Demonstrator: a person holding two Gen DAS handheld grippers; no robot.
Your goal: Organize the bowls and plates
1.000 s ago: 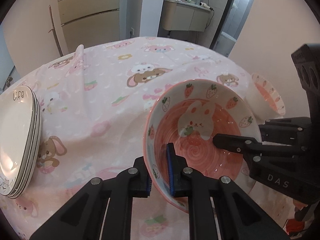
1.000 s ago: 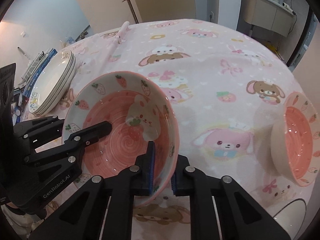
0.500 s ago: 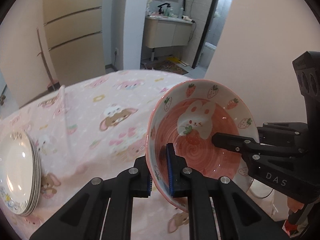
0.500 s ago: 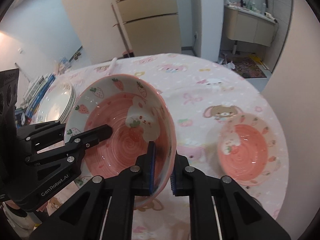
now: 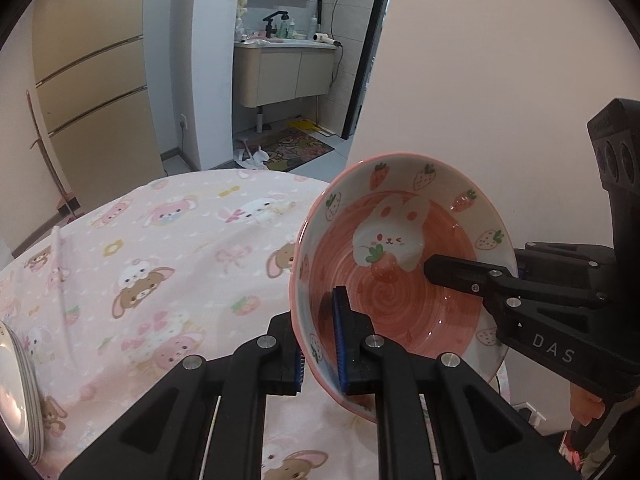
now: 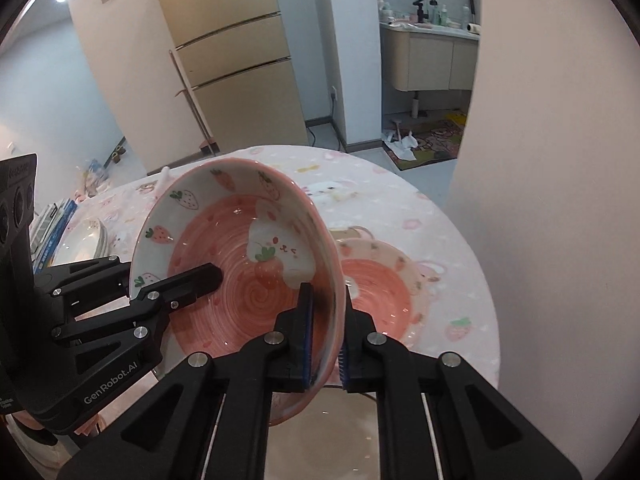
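Clamped at opposite rims by the left gripper (image 5: pixel 320 340) and right gripper (image 6: pixel 324 336), both shut tight, the strawberry bowl (image 5: pixel 400 280) has been lifted clear of the table (image 5: pixel 180 248) — now carried above the second bowl (image 6: pixel 380 292), seemingly for stacking.

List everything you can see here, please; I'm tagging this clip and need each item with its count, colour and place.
Held bowl: one, pink and white with strawberries and a rabbit, gripped above the table by both grippers.
Second bowl: one, same pink pattern, on the table behind the held one.
Plates: one stack, white, table's left edge.
Tablecloth: one, pink with cartoon animals, covering the round table.
Fridge: one, beige, by the far wall.
Vanity cabinet: one, beige, in the bathroom.
Left gripper: black, shut on the bowl's near rim.
Right gripper: black, shut on the opposite rim.
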